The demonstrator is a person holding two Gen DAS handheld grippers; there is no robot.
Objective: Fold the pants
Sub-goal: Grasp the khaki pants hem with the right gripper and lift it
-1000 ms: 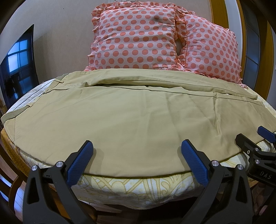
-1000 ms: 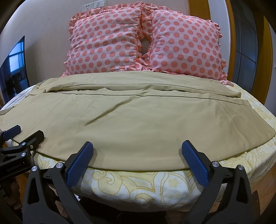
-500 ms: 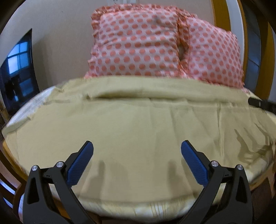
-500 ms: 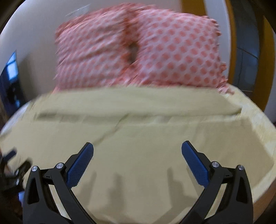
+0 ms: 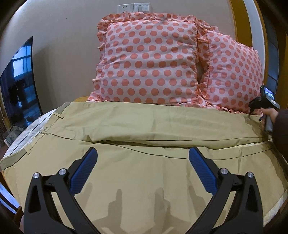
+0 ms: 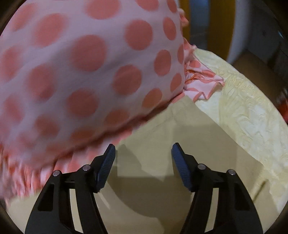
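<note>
Hovering wide open over the khaki pants (image 5: 144,180), the left tool (image 5: 142,167) holds nothing; the right tool (image 6: 143,162), also open, nears the hem at 12 o'clock beside the dotted pillow (image 6: 81,72).

The polka-dot pillow (image 6: 86,75) crowds the right gripper (image 6: 143,165); bedspread (image 6: 252,115) rightward lies open.

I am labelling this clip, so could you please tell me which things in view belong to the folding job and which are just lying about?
Part of the job:
- khaki pants
- left gripper
- right gripper

Just there:
- polka-dot pillows
- yellow bedsheet
- television
- wall sockets
</note>
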